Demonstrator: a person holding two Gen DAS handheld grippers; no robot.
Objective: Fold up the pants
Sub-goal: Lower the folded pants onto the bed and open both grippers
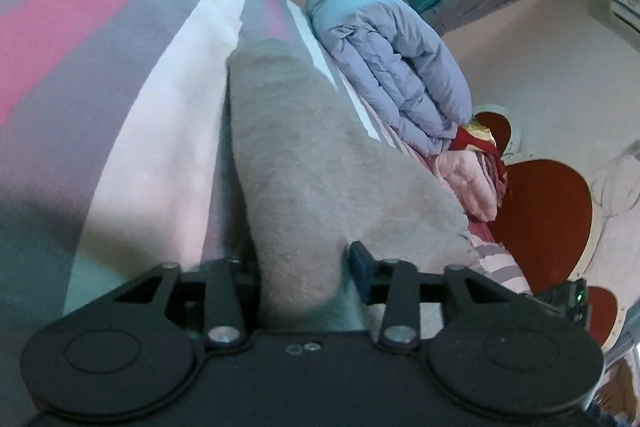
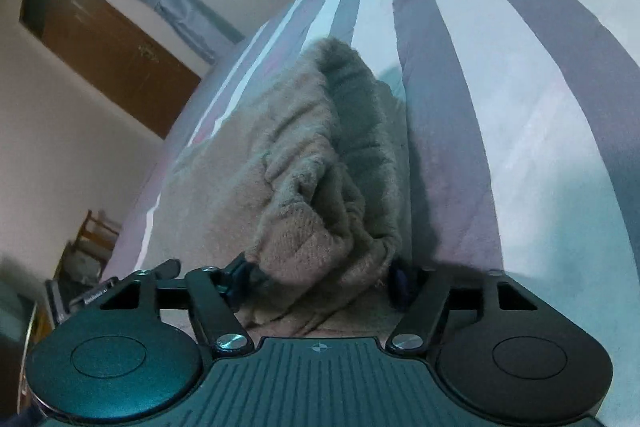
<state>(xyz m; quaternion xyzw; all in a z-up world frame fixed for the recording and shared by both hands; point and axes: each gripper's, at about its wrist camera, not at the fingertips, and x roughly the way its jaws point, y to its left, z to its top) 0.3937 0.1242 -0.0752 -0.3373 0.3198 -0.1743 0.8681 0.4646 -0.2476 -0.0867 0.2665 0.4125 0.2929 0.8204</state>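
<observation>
Soft brown pants on the bed, lying long and flat on the striped bed cover. Bunched up thick at the gathered end in the right wrist view.

Left gripper low over the flat part, tongs partly apart, brown cloth filling the gap between them. Cannot tell if squeezing or only touching. Right gripper at the bunched end, tongs wider apart, a fat lump of cloth sitting between and touching both sides. Cannot tell if pinched tight there either.

Probably the start of a fold, with both ends being picked up. How to do it well:

- Pinch tight on both sides first. Fluffy cloth slips out easily.
- Grab all the layers of the lump on the right, not just the top one.
- Lift both ends together, at the same height, so the pants stay straight.
- Pull gently apart to smooth the wrinkles, then bring one end over to meet the other.
- Line up the edges before letting go.
- Take only the pants, not the bed cover under them.

Keep the fold clear of the puffy blue-grey quilt and the pink bundle near the far side of the pants.
</observation>
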